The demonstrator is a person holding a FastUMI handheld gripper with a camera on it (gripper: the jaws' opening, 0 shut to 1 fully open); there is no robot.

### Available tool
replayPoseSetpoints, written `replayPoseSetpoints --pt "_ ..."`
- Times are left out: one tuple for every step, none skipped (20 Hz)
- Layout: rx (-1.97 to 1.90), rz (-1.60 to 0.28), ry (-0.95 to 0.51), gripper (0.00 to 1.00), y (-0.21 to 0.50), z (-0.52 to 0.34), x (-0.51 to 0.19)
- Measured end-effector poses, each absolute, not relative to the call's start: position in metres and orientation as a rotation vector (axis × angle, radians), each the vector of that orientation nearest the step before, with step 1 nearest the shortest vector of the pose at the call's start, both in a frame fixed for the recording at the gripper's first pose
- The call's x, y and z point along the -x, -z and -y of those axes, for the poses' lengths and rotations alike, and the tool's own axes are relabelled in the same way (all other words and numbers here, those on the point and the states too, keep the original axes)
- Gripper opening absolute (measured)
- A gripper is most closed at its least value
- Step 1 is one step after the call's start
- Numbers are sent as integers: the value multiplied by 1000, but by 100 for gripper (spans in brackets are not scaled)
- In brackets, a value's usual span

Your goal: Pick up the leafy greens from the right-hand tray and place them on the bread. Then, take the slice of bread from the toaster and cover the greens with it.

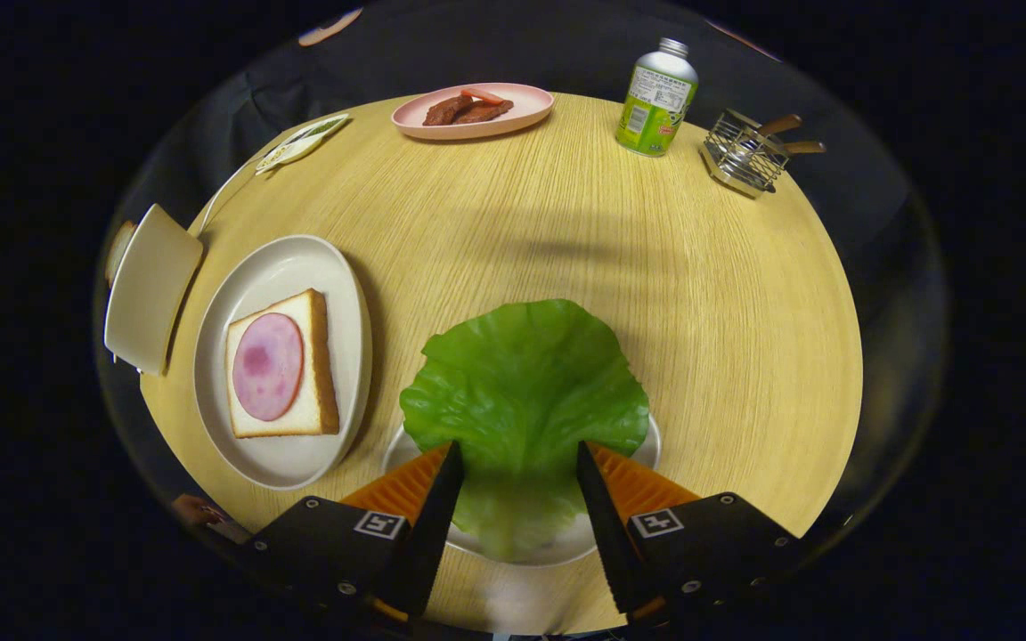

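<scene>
Between the spread fingers of the hand-held gripper (513,463): greens (522,392) on their tray (651,441), ungripped, presumably lined up for pickup; left, plate (281,463) holding bread (321,356) topped with ham (267,366), face-up to receive them.

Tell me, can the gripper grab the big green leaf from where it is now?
Probably yes. The gripper is open, its fingers either side of the leafy greens on the small tray. Nothing lies between them, so closing should catch the leaf.

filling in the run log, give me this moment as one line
phase: reaching for greens | gripper: open, fingers either side of lettuce leaf on tray | bread: ham on top, uncovered
</scene>
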State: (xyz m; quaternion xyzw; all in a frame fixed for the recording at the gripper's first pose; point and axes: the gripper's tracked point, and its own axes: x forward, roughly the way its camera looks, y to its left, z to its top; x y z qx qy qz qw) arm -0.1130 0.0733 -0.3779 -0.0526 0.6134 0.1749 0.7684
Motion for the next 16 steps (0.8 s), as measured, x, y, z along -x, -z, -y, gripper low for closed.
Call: replayPoseSetpoints --pt "113 -1326 -377 73 379 -71 112" --pt "108 -1327 -365 58 379 -69 111" --pt "96 -1325 -355 47 378 -69 111" --pt "85 -1322 -346 36 377 -72 111" --pt "96 -1316 -339 28 378 -74 112" --pt "117 -1303 -344 16 377 -75 112" --pt "133 -1294 -342 14 376 -77 113" --pt "137 -1294 -335 8 376 -78 113" --pt "132 -1294 -327 5 374 -77 113" --pt "97 -1307 -329 3 375 -79 116" --pt "45 -1317 -333 3 373 -83 119" --pt "10 -1312 -329 3 370 -84 118" --pt "-3 -1300 -330 2 366 -82 120" --pt "-9 -1286 -326 2 361 -79 118" --pt "-31 -1275 -329 2 355 -81 119" --pt "-55 -1267 -329 1 348 -82 120"
